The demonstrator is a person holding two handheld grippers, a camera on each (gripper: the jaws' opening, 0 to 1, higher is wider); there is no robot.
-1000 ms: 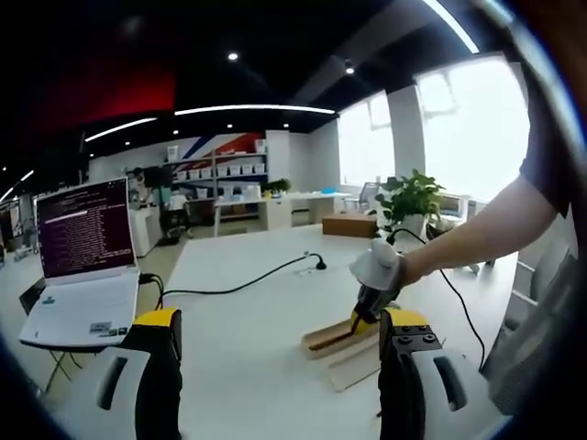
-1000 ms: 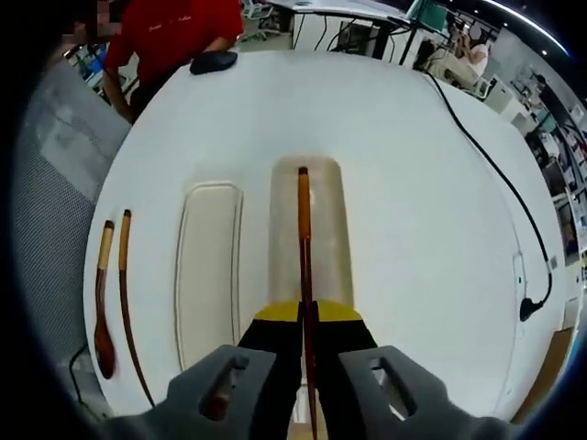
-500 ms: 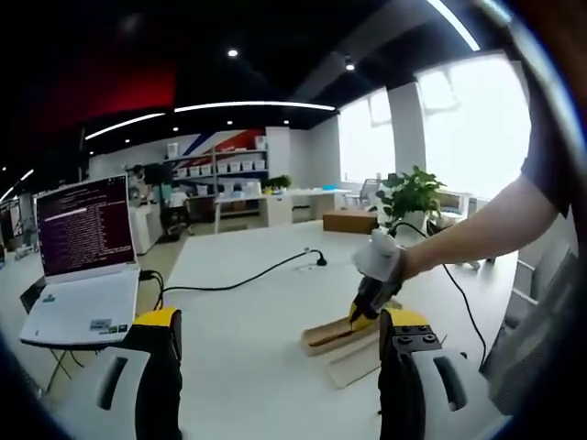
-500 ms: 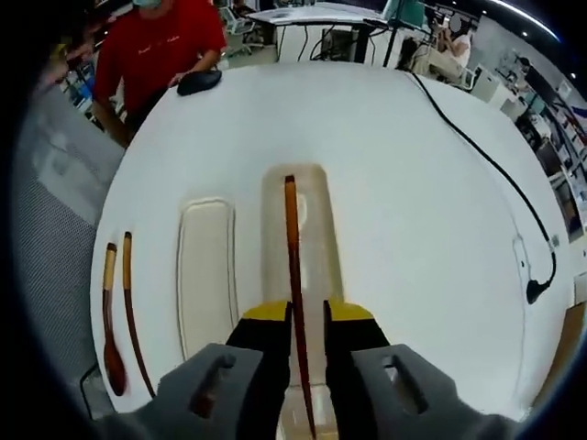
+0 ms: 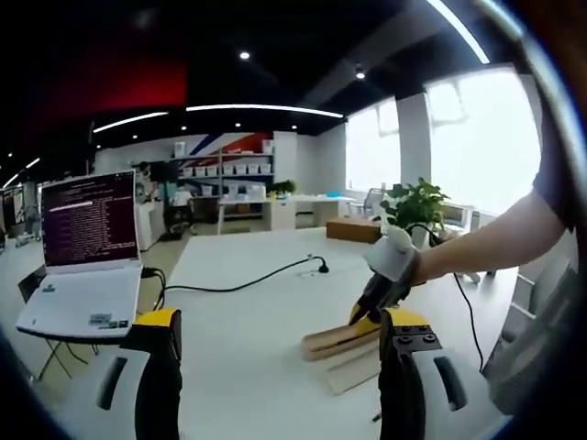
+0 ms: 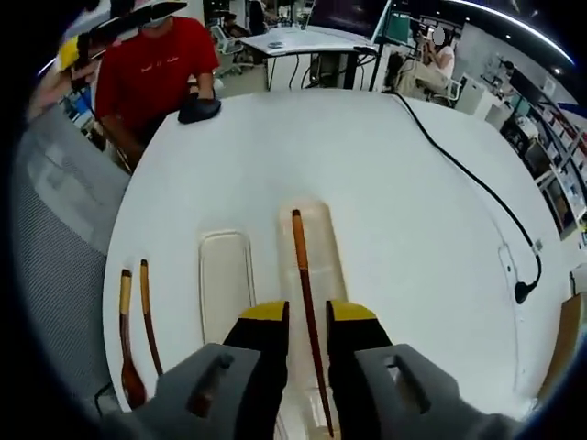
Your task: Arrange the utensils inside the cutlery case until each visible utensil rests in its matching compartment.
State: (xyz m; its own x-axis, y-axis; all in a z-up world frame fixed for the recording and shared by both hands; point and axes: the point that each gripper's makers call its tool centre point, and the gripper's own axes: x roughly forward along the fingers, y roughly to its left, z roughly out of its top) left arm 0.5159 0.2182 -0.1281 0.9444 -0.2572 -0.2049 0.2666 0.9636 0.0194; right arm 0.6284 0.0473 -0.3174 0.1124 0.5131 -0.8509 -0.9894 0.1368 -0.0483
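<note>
Right gripper (image 6: 307,316) w/ jaws parted, gripping nothing, a dark chopstick (image 6: 307,302) lying lengthwise in the case tray (image 6: 321,240) between and past them, seemingly lined up w/ the long compartment; lid (image 6: 227,280) flat just beside, spoon (image 6: 126,353) and 2nd chopstick (image 6: 149,316) parallel near the table edge (image 6: 108,275), prob. staged for pickup. Left gripper (image 5: 275,367) also apart and empty, parked off to the side over bare table. Plenty of open white top beyond the tray, cable (image 6: 463,174) well apart; tight spot is the near edge by spoon.
</note>
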